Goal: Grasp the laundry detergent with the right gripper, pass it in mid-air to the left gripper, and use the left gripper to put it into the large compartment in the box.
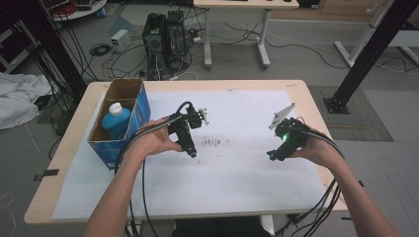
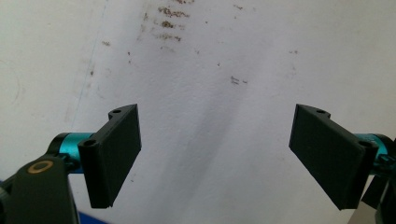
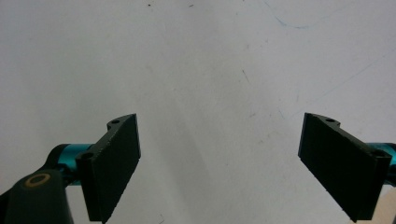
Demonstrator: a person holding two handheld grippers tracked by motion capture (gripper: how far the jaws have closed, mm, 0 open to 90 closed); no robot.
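My left tongs (image 1: 192, 154) and right tongs (image 1: 271, 156) both hover spread and empty over the white sheet (image 1: 237, 173) on the worktop (image 1: 306, 89). The blue bottle (image 1: 115, 121) stands upright, long axis vertical, inside the open cardboard box (image 1: 141, 106) at far left. It lies left of my left tongs, the nearer pair; the right pair is well apart from it.

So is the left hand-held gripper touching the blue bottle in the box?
Apart. In the high view the left hand-held gripper is over the white sheet, with the box wall between it and the blue bottle.
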